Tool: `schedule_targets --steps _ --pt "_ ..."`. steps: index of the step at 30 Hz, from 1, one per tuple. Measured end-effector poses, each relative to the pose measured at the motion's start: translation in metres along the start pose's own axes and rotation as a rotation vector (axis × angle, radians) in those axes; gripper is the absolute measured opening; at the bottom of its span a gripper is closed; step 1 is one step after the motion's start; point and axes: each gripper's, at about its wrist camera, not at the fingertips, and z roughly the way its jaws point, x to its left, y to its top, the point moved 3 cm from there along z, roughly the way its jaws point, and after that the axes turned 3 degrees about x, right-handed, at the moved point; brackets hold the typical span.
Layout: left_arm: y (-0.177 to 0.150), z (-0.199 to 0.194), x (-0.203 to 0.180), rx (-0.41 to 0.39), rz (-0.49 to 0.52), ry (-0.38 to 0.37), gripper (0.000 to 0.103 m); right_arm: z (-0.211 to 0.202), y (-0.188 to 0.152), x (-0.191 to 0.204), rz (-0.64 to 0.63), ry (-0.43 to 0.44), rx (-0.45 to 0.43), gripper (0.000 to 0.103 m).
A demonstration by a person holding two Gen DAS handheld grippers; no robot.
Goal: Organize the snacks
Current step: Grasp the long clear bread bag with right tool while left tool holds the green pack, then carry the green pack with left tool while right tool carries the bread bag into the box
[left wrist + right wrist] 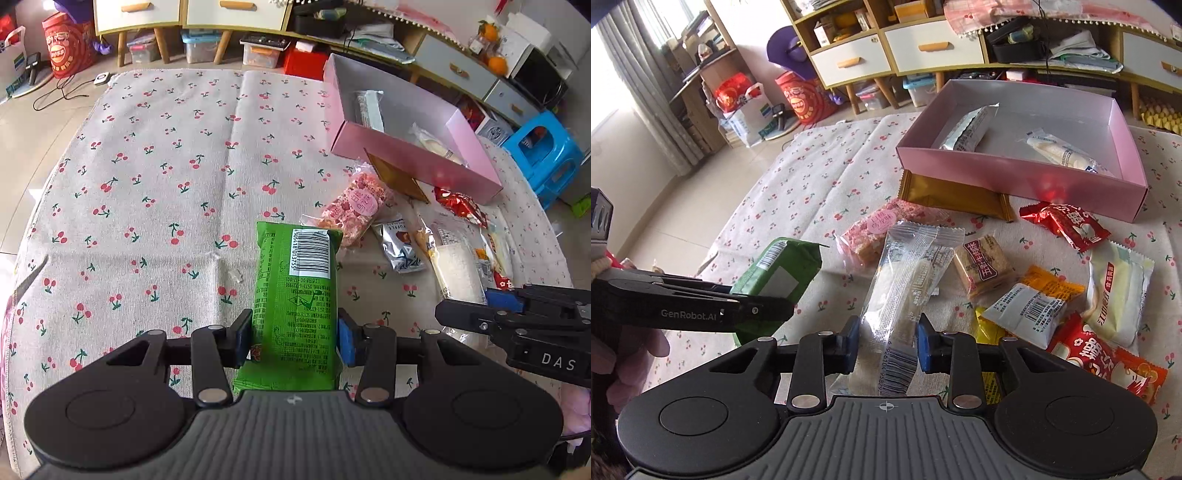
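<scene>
You get bright, even daylight; in your right wrist view the window [613, 74] at upper left is blown out white. Shadows on the tabletop [147, 184] are soft. Both views bow strongly toward the edges. Foil wrappers glint; focus stays sharp.

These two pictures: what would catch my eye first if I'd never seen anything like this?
Probably the green snack packet pinched in the left gripper over the cherry-print tablecloth. Beside it, the right gripper clamps a clear-wrapped bar, and behind the scattered snacks sits a pink box with two packets inside.
</scene>
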Motion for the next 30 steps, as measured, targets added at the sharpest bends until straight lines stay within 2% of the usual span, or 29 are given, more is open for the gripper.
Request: schedule_targets --steps 11,30 --pt "0.023 -0.005 -0.019 -0.053 -0.016 -0.022 0.042 -0.019 0.019 -0.022 0.073 0.021 -0.058 0.030" --pt "0.071 0.012 -0.064 -0.145 -0.065 -0.087 0.042 -0.049 0.060 -0.104 0.272 -0.024 -0.185 0.030"
